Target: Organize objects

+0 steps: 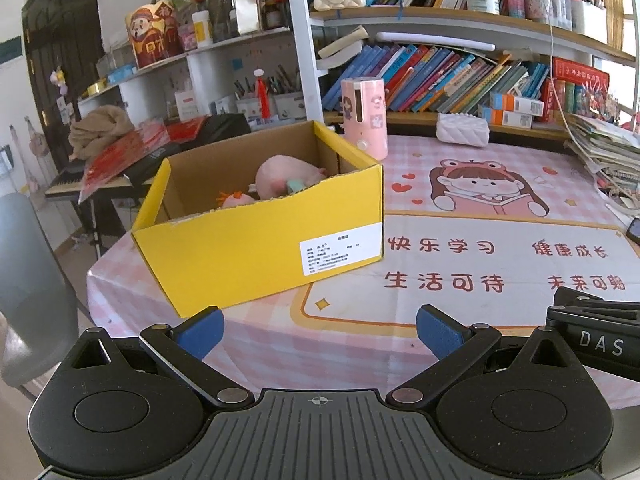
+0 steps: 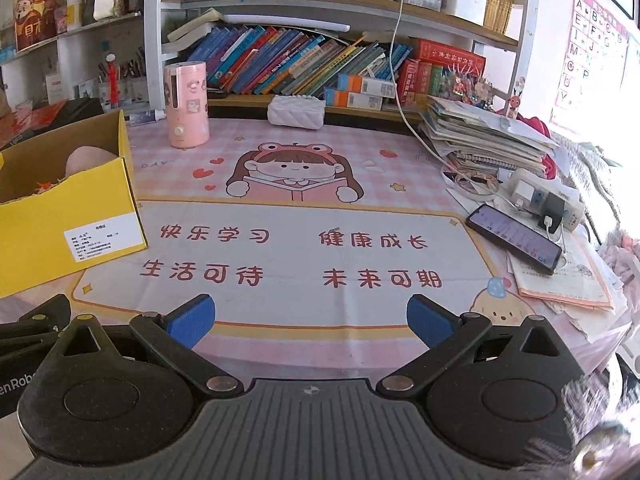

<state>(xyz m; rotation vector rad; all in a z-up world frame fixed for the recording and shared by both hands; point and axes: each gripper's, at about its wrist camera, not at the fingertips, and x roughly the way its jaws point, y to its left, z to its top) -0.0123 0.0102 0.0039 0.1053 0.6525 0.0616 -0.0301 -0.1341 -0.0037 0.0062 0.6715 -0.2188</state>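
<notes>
Phone (image 2: 514, 238) only in right view (perhaps lit); both tongs gape.

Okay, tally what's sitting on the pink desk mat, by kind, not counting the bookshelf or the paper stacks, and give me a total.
Yellow cardboard box, holding soft toys: 1
Pink cylindrical container: 1
White quilted pouch: 1
Phone: 1
Power strip: 1
Total: 5
The number of soft toys in the box cannot be told; at least a pink plush shows.
</notes>
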